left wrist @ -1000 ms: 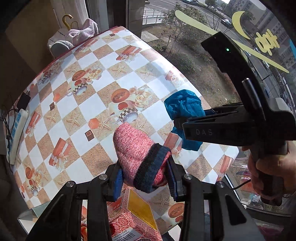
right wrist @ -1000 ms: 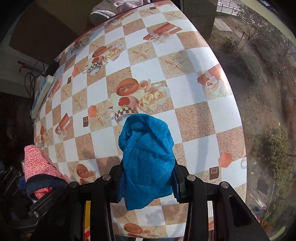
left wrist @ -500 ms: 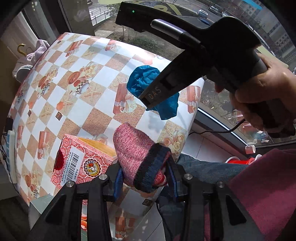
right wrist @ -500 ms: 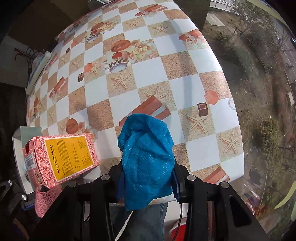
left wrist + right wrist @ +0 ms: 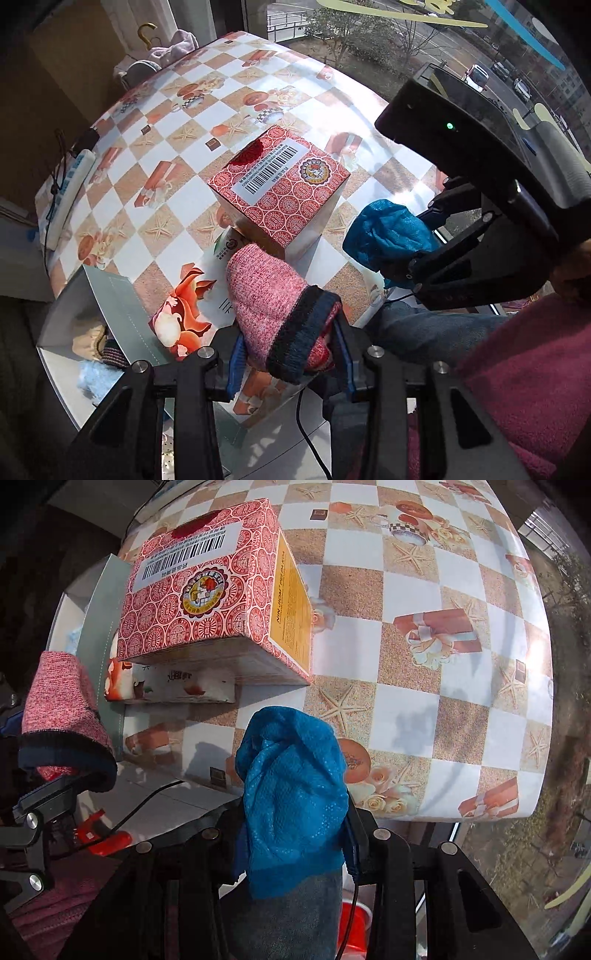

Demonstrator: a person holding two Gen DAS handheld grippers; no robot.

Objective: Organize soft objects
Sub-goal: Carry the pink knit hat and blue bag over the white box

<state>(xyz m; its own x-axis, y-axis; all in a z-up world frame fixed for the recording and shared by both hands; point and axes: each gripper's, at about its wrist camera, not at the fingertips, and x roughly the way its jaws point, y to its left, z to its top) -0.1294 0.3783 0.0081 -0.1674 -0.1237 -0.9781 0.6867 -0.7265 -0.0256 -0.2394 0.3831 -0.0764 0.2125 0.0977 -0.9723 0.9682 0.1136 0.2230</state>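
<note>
My left gripper is shut on a pink knitted sock with a dark blue cuff, held over the table's near edge. The same pink sock shows at the left of the right wrist view. My right gripper is shut on a crumpled blue cloth, which hangs past the table edge above a person's jeans. In the left wrist view the blue cloth sits to the right in the right gripper. An open white box at the lower left holds several soft items.
A red patterned carton rests on a white printed box near the table's front edge. The red carton fills the upper left of the right wrist view. A power strip lies at the table's left side. A window stands behind.
Both grippers have swept from over the middle of the table back toward its near edge, each still holding its item. The red carton and the white box have come into view.
</note>
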